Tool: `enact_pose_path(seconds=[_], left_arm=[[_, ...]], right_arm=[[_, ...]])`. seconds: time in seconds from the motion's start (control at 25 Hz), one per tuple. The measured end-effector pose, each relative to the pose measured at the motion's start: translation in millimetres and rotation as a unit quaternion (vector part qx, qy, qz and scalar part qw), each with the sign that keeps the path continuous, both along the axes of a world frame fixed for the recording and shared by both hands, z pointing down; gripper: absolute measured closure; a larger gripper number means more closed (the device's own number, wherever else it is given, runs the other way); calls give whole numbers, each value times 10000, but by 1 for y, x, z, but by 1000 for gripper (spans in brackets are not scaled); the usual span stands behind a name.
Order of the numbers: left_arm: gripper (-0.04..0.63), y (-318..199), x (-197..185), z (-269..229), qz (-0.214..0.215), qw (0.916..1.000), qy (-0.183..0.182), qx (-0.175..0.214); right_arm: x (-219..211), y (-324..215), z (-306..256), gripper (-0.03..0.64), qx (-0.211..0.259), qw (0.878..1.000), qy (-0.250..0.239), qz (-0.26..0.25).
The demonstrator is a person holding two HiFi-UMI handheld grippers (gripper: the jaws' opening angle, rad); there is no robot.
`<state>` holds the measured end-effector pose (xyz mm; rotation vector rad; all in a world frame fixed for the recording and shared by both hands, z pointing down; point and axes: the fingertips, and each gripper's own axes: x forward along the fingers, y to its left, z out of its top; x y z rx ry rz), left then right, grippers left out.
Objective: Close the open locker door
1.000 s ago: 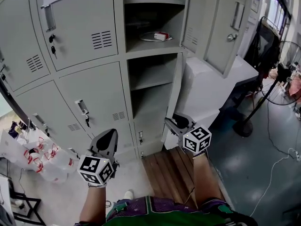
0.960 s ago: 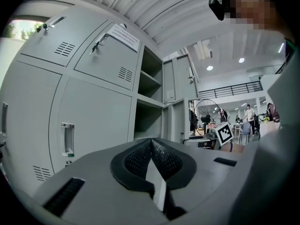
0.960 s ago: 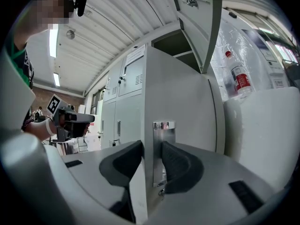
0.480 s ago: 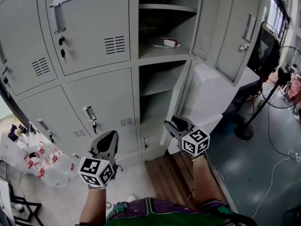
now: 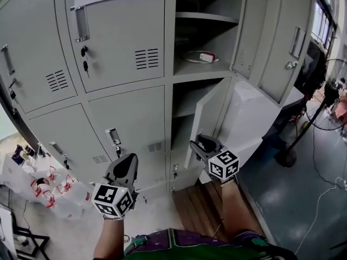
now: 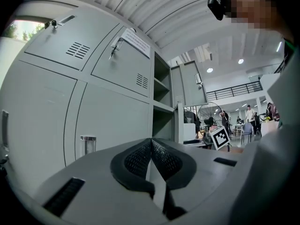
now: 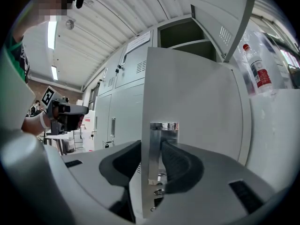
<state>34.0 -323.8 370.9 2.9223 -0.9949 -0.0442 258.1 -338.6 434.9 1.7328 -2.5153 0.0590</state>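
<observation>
Right gripper is clamping narrow jaws on the chrome handle of the half-open lower locker door, likely for swinging it shut. Left gripper is hovering closed and empty before the shut lockers.

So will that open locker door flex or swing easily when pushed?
The locker door looks like thin sheet metal, so probably light, swinging easily, maybe flexing slightly. The right gripper clamps its edge at the handle, so slipping seems unlikely.
</observation>
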Motion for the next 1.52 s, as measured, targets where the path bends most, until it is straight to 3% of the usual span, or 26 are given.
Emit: enact_pose_path(seconds=[1.52], left_arm=[[574, -87, -50, 16, -236, 9996, -148, -107]], right_arm=[[-18, -121, -1, 483, -14, 9986, -125, 523]])
